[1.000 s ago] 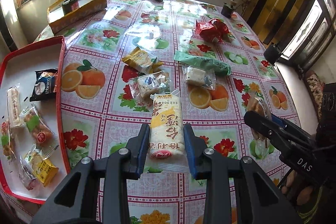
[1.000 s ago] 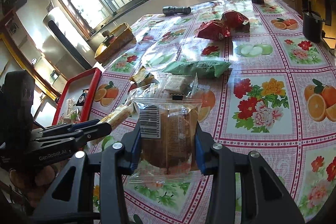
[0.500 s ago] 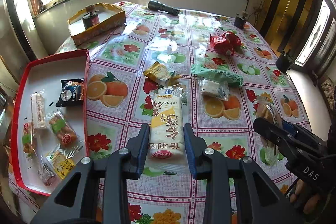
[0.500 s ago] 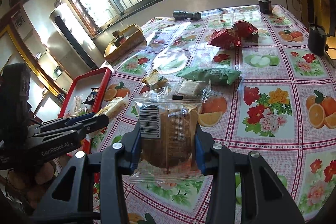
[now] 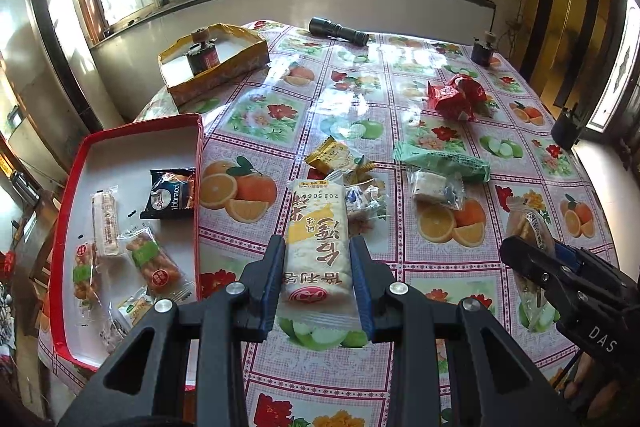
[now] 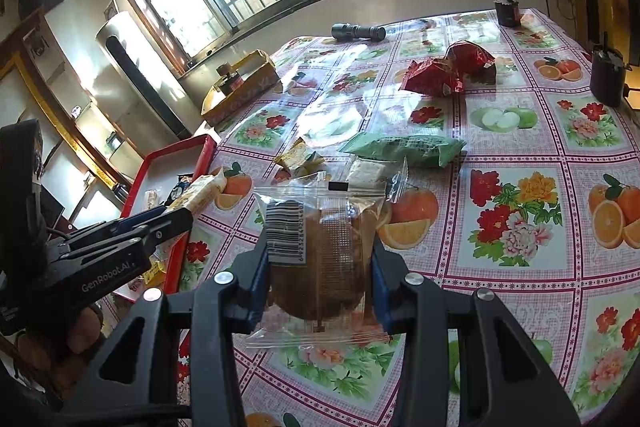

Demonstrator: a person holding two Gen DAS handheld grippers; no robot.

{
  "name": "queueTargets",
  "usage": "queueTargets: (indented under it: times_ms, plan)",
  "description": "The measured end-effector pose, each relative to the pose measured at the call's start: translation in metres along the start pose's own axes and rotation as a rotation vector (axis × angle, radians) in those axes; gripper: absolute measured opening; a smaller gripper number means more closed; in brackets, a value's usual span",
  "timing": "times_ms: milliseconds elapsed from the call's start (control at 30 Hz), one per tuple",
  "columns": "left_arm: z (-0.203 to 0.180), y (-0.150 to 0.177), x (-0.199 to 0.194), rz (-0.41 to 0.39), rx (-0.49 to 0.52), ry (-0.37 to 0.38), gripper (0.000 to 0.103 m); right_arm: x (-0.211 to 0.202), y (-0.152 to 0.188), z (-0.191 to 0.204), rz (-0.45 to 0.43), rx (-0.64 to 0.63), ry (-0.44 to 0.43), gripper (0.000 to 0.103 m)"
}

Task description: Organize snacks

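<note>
My left gripper (image 5: 318, 267) is shut on a long white-and-yellow snack pack (image 5: 316, 239), held above the table. My right gripper (image 6: 318, 259) is shut on a brown cake in a clear wrapper (image 6: 320, 259), also held above the table. The right gripper also shows at the right of the left wrist view (image 5: 536, 259). A red tray (image 5: 64, 227) at the left holds several snacks. Loose on the floral tablecloth lie a yellow packet (image 5: 330, 157), a green packet (image 5: 440, 161), a clear-wrapped white bar (image 5: 434, 185) and red bags (image 5: 456, 97).
A yellow cardboard box (image 5: 224, 67) with a dark jar stands at the far left. A black torch (image 5: 338, 31) lies by the far edge. A small dark jar (image 5: 482, 51) and a dark cup (image 5: 566, 131) stand at the right edge.
Both grippers have risen and drawn back with their snacks still held. More of the table, tray and windows has come into view.
</note>
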State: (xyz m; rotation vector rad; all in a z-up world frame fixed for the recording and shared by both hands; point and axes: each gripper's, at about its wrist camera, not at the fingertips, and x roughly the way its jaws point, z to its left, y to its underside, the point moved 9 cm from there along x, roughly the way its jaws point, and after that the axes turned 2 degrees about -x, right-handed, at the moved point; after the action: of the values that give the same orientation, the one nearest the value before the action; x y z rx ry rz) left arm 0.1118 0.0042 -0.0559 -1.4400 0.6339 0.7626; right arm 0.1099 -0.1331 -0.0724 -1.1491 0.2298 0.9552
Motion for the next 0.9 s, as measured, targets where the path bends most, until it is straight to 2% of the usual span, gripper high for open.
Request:
queueTargets:
  times_ms: [467, 900]
  plan:
    - [0.012, -0.006, 0.01, -0.011, -0.007, -0.047, 0.032, 0.011, -0.012, 0.005, -0.003, -0.006, -0.016, 0.044]
    - [0.026, -0.009, 0.017, -0.007, -0.031, -0.059, 0.032, 0.023, -0.018, 0.016, 0.004, -0.017, -0.03, 0.044]
